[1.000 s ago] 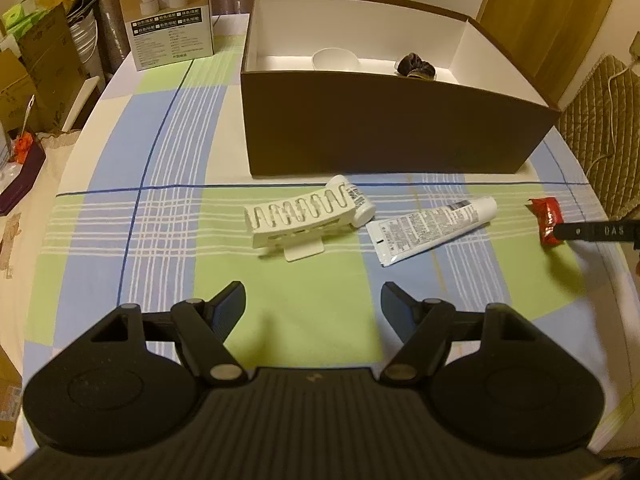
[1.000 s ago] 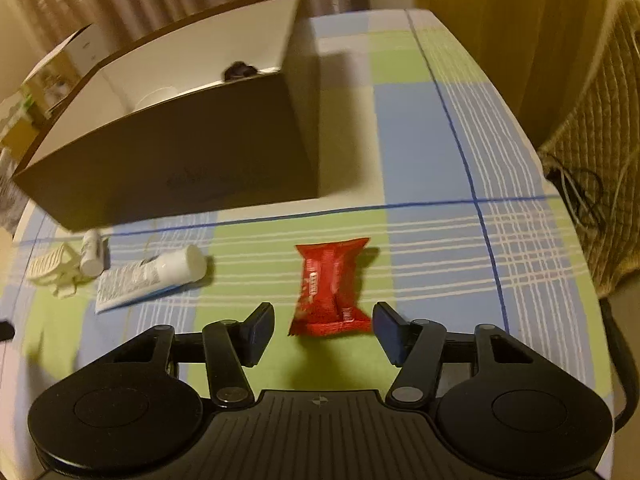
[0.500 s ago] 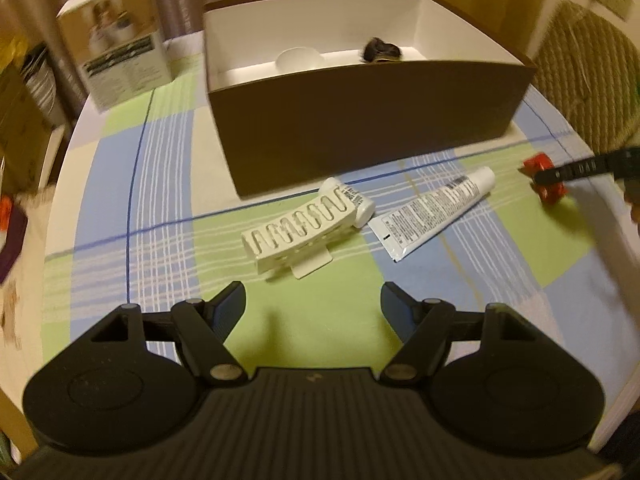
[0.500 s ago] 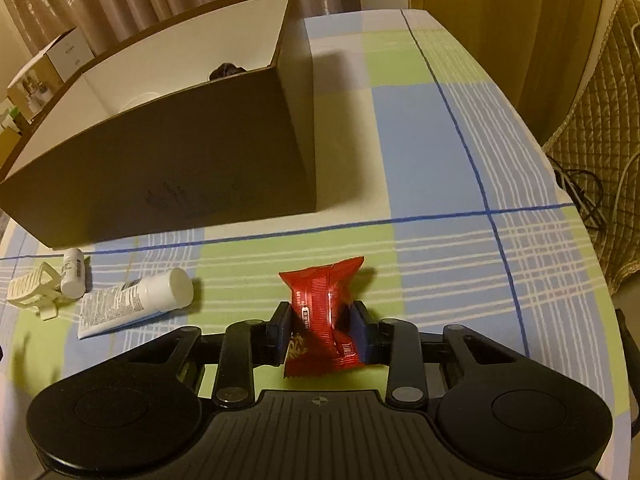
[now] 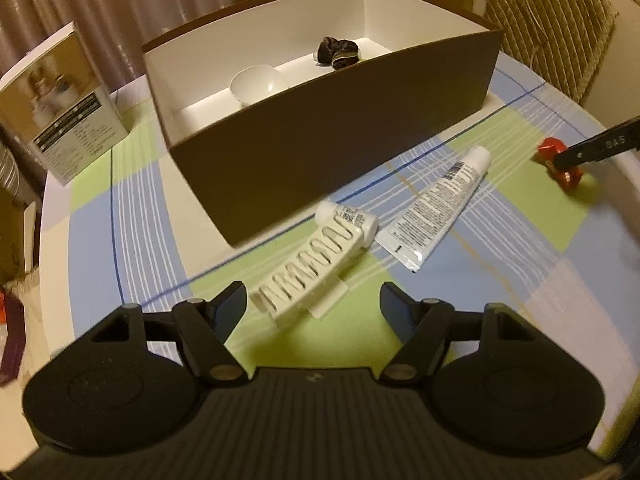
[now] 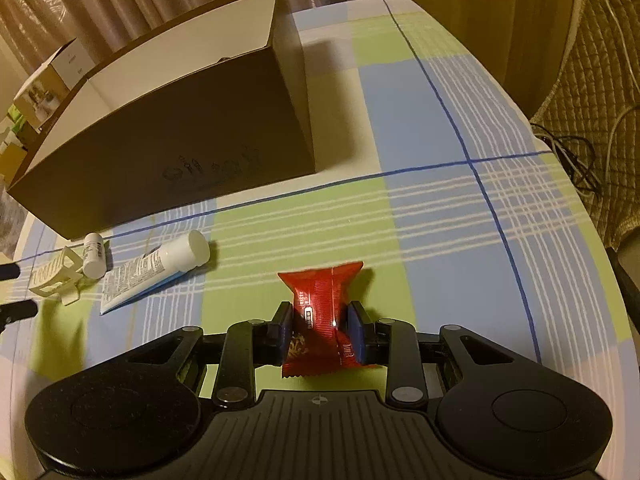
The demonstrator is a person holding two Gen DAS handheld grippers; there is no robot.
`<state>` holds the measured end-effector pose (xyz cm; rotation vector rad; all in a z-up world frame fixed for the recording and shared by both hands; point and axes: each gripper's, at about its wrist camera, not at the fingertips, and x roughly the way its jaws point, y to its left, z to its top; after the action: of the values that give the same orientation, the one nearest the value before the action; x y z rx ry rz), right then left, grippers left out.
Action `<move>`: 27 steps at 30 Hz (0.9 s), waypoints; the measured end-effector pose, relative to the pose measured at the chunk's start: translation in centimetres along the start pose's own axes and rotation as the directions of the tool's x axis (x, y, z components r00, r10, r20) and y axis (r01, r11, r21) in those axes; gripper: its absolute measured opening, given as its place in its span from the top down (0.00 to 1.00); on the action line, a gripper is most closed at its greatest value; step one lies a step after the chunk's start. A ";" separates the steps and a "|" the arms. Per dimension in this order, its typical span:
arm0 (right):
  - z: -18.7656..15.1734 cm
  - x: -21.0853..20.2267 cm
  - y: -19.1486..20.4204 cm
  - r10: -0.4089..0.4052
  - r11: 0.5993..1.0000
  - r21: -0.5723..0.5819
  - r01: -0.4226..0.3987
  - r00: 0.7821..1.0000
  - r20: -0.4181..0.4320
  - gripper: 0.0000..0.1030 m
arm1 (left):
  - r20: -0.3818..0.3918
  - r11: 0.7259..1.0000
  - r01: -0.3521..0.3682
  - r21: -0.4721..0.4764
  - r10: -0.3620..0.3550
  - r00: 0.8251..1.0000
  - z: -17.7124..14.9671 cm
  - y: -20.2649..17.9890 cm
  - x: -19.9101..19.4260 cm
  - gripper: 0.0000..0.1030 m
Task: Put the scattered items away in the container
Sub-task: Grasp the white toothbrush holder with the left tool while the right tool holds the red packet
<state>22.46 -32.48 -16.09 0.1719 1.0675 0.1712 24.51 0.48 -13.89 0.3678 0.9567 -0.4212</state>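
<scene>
My right gripper [image 6: 320, 330] is shut on a red snack packet [image 6: 320, 304], low over the tablecloth; the packet also shows far right in the left wrist view [image 5: 558, 162]. My left gripper [image 5: 314, 308] is open, its fingers either side of a white hair claw clip [image 5: 308, 268]. A small white bottle [image 5: 352, 216] touches the clip, and a white tube [image 5: 436, 204] lies just right of it. The brown box [image 5: 340, 120] stands behind them, holding a white bowl [image 5: 258, 84] and a dark scrunchie [image 5: 338, 52].
A product carton [image 5: 60, 100] stands left of the box. A quilted chair [image 5: 548, 24] sits beyond the table's right edge, with cables [image 6: 576, 160] beside it. The checked cloth [image 6: 440, 208] stretches right of the box.
My right gripper closed on the red packet and now holds it. My left gripper moved forward to the white clip, which now sits between its open fingers.
</scene>
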 end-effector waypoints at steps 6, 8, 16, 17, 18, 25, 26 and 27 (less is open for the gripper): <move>-0.2 -0.6 -0.2 0.000 1.000 0.028 0.000 1.000 0.010 0.68 | -0.040 0.994 0.032 0.104 -0.028 0.999 1.1 0.4 2.2 0.33; -0.3 -0.7 -0.2 -0.002 0.999 0.032 0.001 1.000 0.010 0.68 | -0.057 0.989 0.040 0.140 -0.032 0.998 1.2 0.3 3.0 0.33; -0.7 -0.7 0.3 0.007 1.000 0.025 -0.007 1.000 0.003 0.68 | -0.117 0.990 0.053 0.133 -0.038 0.992 1.6 0.4 5.3 0.65; -0.8 -0.7 0.4 0.011 1.000 0.020 -0.011 1.000 -0.001 0.68 | -0.126 0.991 0.064 0.119 -0.049 0.991 1.5 0.4 5.3 0.72; -0.9 -0.7 0.5 0.014 1.000 0.015 -0.014 1.000 -0.005 0.68 | -0.135 0.992 0.078 0.102 -0.064 0.989 1.4 0.4 5.2 0.76; -1.3 -0.6 0.7 0.039 0.999 -0.003 -0.039 0.999 -0.023 0.68 | -0.194 0.992 0.123 0.034 -0.115 0.974 -2.0 -0.1 2.5 0.78; -1.3 -0.6 0.8 0.043 0.999 -0.010 -0.043 0.999 -0.027 0.68 | -0.198 0.992 0.126 0.017 -0.120 0.973 -2.4 0.1 2.1 0.77; -1.3 -0.5 0.9 0.044 0.999 -0.020 -0.044 0.999 -0.031 0.68 | -0.199 0.992 0.126 0.001 -0.123 0.972 -2.7 0.2 1.8 0.73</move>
<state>20.98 -31.66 -16.07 0.1751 1.0923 0.2248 23.61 1.59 -16.87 0.3684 1.1760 -0.5126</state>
